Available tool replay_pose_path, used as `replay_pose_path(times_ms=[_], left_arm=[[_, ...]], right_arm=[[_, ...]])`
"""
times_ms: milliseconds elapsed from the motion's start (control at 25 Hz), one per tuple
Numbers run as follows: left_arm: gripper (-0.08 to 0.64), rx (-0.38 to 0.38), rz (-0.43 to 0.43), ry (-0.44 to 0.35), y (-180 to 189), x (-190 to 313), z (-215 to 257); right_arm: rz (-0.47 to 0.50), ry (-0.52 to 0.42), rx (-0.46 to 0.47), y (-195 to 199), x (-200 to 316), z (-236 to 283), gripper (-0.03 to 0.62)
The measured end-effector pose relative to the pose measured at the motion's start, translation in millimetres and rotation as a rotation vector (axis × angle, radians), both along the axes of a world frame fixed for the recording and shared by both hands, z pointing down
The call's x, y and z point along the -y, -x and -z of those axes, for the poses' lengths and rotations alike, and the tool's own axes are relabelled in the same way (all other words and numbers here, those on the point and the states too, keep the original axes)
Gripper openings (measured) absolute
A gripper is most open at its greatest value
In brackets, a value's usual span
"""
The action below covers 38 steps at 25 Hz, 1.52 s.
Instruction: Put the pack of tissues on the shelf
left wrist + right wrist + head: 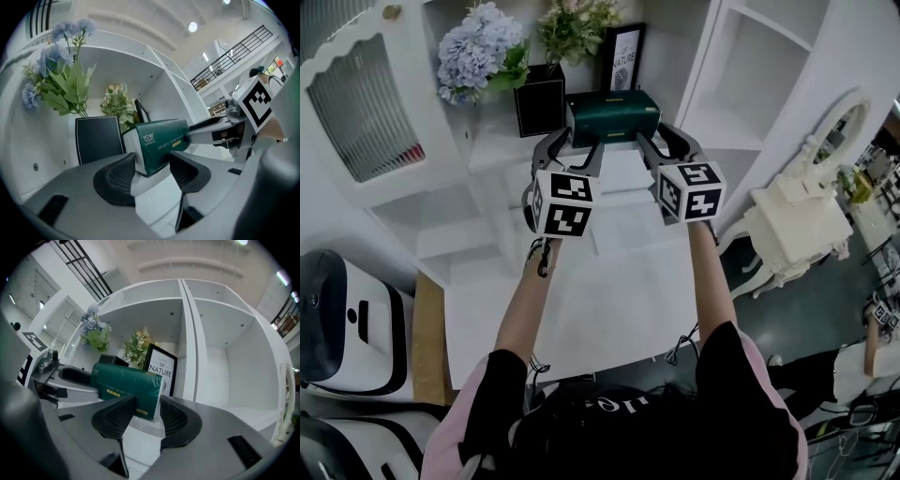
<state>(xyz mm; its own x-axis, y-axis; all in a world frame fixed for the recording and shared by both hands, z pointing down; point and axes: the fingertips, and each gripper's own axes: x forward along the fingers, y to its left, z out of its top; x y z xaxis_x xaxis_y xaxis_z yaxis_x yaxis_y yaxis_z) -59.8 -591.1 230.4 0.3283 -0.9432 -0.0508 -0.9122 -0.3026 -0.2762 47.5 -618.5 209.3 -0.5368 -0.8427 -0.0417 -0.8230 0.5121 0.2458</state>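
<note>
The dark green pack of tissues point(612, 114) lies crosswise on the white shelf board point(623, 173), in front of a black vase and a picture frame. My left gripper point(574, 141) holds its left end and my right gripper point(667, 139) its right end. In the left gripper view the pack point(161, 143) sits between the ribbed pads point(115, 176), which touch its sides. The right gripper view shows the pack point(126, 385) the same way, with both pads against it. I cannot tell whether its underside rests on the board.
A black vase point(539, 103) with blue flowers point(473, 47) stands just behind the pack at the left. A framed print point(161, 366) and a green plant point(577, 23) stand behind it. An open cubby point(225, 371) lies to the right. A white dresser point(797, 220) stands lower right.
</note>
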Motion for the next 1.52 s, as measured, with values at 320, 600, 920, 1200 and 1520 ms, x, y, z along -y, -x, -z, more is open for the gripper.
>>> replay_pose_path(times_ms=[320,600,920,1200,1520], left_arm=[[0.238,0.034,-0.027,-0.003,-4.3,-1.9,-5.2],[0.239,-0.076,-0.126,-0.015,1.7,-30.3,-8.1],[0.239,-0.053,-0.193,0.009,-15.6,-92.4,-48.0],[0.239,-0.043,-0.263,0.106,-43.3,-161.2,-119.8],[0.238,-0.098,-0.271,0.213,-66.2,-250.8,-177.4]], right_arm=[[0.019,0.018,0.015,1.1,-4.1,-3.6,0.201],[0.049,0.013,0.037,-1.6,-31.4,-12.9,0.202],[0.103,0.056,0.098,-6.7,-92.2,-55.5,0.201],[0.132,0.158,0.116,-18.8,-158.3,-119.0,0.201],[0.149,0.276,0.132,-50.0,-247.5,-186.3,0.201]])
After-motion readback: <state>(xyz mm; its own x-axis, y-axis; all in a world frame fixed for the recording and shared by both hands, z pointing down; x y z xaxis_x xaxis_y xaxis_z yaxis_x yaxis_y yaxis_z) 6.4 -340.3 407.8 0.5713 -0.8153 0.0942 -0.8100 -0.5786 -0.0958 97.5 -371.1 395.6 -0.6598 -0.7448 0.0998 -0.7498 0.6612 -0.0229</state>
